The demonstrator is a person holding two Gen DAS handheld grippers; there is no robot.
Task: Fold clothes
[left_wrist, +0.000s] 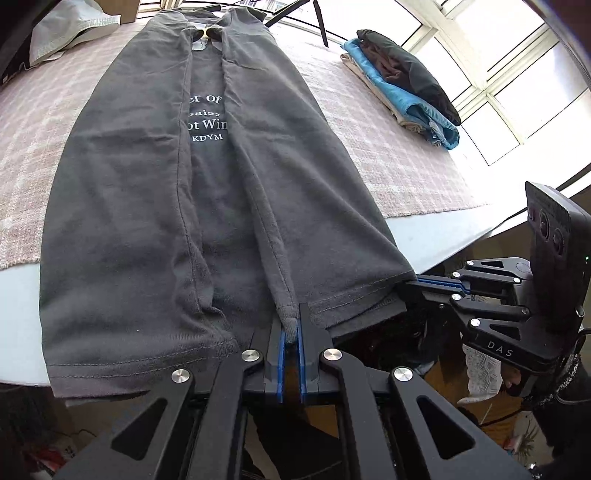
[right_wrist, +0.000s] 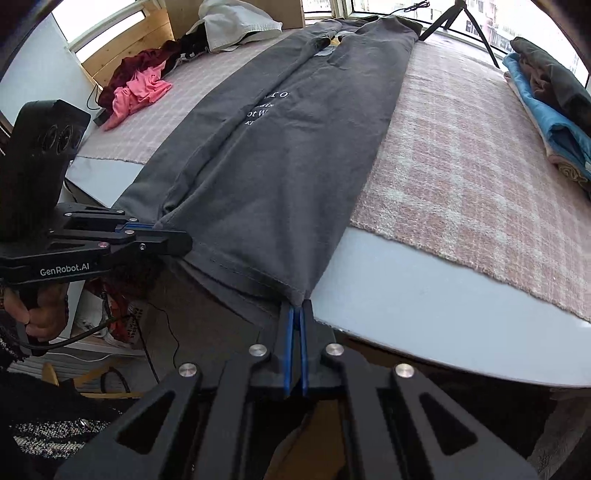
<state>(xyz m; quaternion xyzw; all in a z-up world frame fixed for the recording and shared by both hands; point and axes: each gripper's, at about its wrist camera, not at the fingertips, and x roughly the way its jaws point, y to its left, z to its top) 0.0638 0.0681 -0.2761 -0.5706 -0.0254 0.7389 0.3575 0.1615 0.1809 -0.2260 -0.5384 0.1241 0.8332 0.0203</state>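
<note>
A dark grey T-shirt (left_wrist: 147, 192) with white lettering lies lengthwise on the table, both sides folded in toward the middle. Its bottom hem hangs over the near table edge. My left gripper (left_wrist: 291, 325) is shut on the hem at the inner edge of the right flap. My right gripper (right_wrist: 297, 308) is shut on the hem's right corner; it also shows at the right of the left wrist view (left_wrist: 410, 286). The shirt (right_wrist: 288, 155) runs away toward the window in the right wrist view, where the left gripper (right_wrist: 177, 236) pinches the hem at the left.
A pink checked cloth (right_wrist: 472, 177) covers the pale table (right_wrist: 424, 317). A stack of folded clothes (left_wrist: 406, 85) lies at the right. A heap of red and pink garments (right_wrist: 136, 88) and a white one (right_wrist: 236, 26) lie at the far left. A tripod leg (right_wrist: 480, 33) stands at the back.
</note>
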